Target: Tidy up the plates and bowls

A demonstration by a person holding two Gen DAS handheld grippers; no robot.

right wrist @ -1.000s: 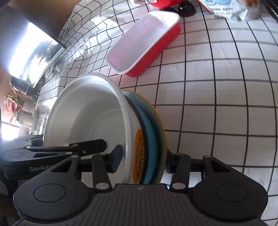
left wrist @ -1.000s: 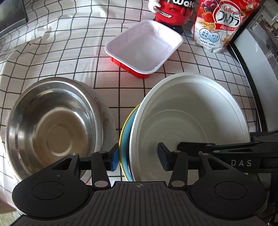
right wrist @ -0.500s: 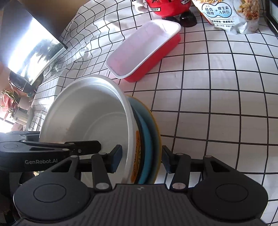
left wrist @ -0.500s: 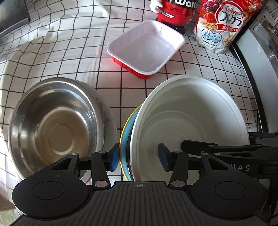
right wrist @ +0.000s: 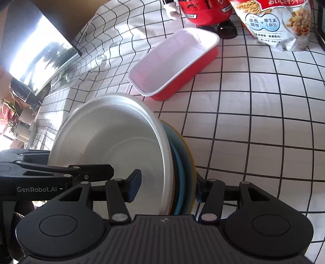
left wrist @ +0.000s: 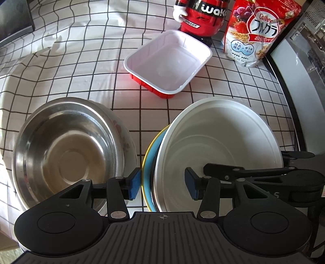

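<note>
A white bowl (left wrist: pixel 219 142) sits on a blue plate (left wrist: pixel 149 162) and a yellow-rimmed plate, forming one stack. My left gripper (left wrist: pixel 163 185) is shut across the stack's left rim, one pad outside the yellow edge and one inside the bowl. My right gripper (right wrist: pixel 166 188) straddles the opposite rim of the white bowl (right wrist: pixel 113 142) and blue plate (right wrist: pixel 180 162). Its jaws are opening, and the inner pad (right wrist: pixel 134 186) stands off the bowl's wall. A steel bowl (left wrist: pixel 67 150) sits nested in a floral bowl (left wrist: pixel 126 138) at left. Whether the stack rests on the cloth I cannot tell.
A red tray with a white inside (left wrist: pixel 168 63) lies behind the stack on the checked cloth (left wrist: pixel 81 61). A red figure bottle (left wrist: pixel 201 18) and a cereal bag (left wrist: pixel 258 34) stand at the back. A dark-edged appliance (left wrist: pixel 294 81) borders the right side.
The right gripper's inner pad has drawn away from the white bowl's wall. Both views now show a little more of the back of the table. The left gripper's hold looks unchanged.
</note>
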